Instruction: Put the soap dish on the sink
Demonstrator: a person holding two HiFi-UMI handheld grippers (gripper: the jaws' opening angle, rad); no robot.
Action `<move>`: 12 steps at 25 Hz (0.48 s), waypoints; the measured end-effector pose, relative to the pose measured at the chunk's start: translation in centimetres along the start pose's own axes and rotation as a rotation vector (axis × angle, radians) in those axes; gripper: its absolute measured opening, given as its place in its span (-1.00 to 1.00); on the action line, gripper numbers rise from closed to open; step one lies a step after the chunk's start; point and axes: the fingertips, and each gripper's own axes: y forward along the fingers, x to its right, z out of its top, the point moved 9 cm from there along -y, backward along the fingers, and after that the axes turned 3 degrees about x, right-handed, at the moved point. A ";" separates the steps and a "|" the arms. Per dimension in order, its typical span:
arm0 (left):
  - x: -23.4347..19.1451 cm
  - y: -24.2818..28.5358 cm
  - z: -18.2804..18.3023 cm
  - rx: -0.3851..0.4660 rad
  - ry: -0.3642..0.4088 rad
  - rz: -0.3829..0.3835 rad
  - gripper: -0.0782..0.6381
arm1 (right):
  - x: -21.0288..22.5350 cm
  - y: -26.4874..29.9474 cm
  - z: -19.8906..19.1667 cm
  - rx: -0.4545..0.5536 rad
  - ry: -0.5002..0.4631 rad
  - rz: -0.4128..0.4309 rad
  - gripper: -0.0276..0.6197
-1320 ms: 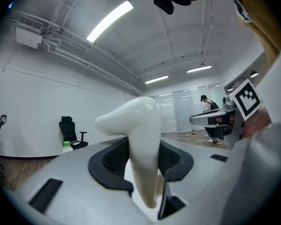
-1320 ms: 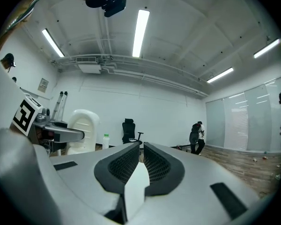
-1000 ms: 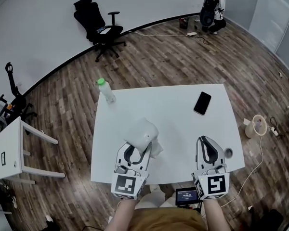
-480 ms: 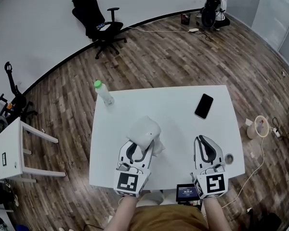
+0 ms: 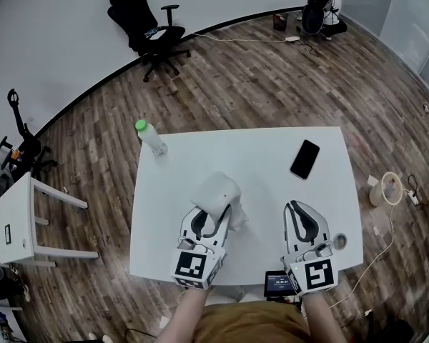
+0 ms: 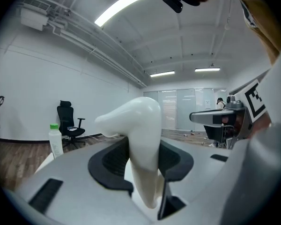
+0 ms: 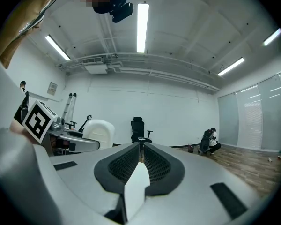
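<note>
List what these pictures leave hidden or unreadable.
Sink: in no view, so the drop spot is unknown.
Soap dish: left gripper view, lower part hidden between the jaws of the left hand-held gripper.
Small screen: head view, partly covered by the right hand-held gripper, print too small.
Round thing at the table edge: head view, too small to name.
</note>
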 end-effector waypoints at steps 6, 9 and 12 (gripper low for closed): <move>-0.3 1.3 -2.7 -0.035 -0.159 0.000 -0.37 | 0.6 0.4 -0.5 0.000 0.035 0.056 -0.87; -0.2 2.1 -4.3 -0.048 -0.257 -0.002 -0.37 | 1.1 0.7 -1.3 -0.025 0.031 0.074 -0.88; -0.2 2.5 -6.1 -0.055 -0.382 0.006 -0.37 | 1.6 0.9 -2.2 -0.050 0.045 0.092 -0.88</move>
